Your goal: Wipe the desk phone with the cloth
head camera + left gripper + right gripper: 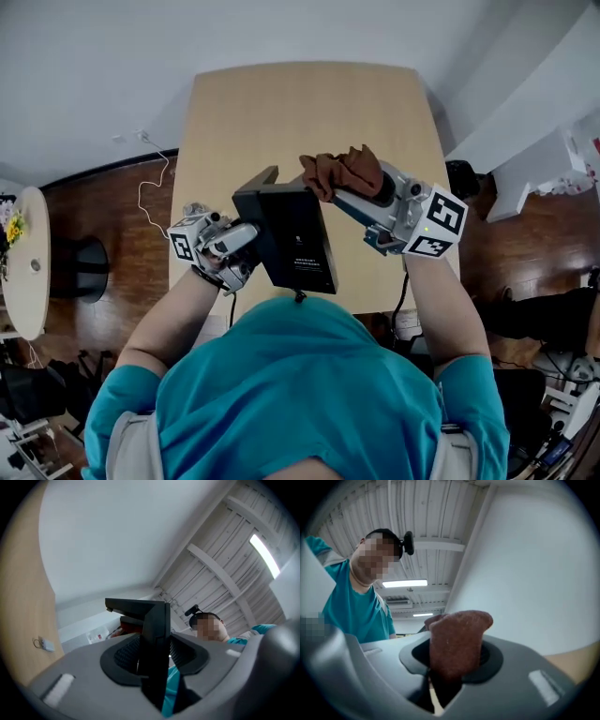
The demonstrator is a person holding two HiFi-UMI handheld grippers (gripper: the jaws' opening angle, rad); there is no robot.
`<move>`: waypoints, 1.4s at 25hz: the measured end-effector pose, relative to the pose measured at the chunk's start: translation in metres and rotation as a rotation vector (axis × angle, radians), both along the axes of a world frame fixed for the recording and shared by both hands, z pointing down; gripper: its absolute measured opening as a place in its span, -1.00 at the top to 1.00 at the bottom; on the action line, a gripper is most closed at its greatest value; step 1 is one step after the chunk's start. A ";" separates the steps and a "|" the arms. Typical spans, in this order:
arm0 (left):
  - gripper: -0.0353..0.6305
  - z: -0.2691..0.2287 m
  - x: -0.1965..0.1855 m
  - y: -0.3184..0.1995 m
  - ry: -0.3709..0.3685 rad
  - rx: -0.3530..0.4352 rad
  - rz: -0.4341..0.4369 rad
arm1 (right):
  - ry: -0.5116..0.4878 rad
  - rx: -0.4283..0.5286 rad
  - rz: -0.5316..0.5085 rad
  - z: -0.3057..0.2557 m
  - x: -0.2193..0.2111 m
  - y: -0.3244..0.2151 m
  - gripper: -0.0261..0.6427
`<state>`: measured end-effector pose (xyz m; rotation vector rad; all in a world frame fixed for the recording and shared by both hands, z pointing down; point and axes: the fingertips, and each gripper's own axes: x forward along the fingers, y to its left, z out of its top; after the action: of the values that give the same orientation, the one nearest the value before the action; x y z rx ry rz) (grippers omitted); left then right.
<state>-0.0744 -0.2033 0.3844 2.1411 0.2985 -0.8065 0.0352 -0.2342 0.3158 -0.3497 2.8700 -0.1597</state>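
The black desk phone [286,234] is lifted off the wooden desk [300,122] and tilted, its underside toward my head camera. My left gripper [246,242] is shut on the phone's left edge; in the left gripper view the black phone [152,639] stands edge-on between the pads. My right gripper [352,187] is shut on a brown cloth [342,172], which is bunched against the phone's upper right corner. In the right gripper view the brown cloth [454,641] sticks up between the jaws and hides what lies beyond.
A black cord [300,298] hangs from the phone's lower end. A white cable [150,192] trails over the dark wooden floor left of the desk. A round white side table [28,262] stands far left. White furniture [534,187] sits at the right.
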 end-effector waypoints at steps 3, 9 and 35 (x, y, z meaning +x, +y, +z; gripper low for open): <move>0.33 -0.002 0.002 0.004 0.000 0.006 0.021 | 0.016 -0.057 0.078 0.016 0.011 -0.026 0.51; 0.34 0.001 -0.013 -0.010 0.006 -0.026 -0.067 | 0.027 -0.046 0.153 0.005 0.023 -0.034 0.51; 0.34 -0.028 -0.057 -0.086 0.130 -0.353 -0.443 | 0.225 0.016 0.010 0.079 0.004 0.067 0.51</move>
<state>-0.1316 -0.2892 0.3566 1.8416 -0.2496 -1.1570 0.0388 -0.1674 0.3946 -0.4020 3.0883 -0.1006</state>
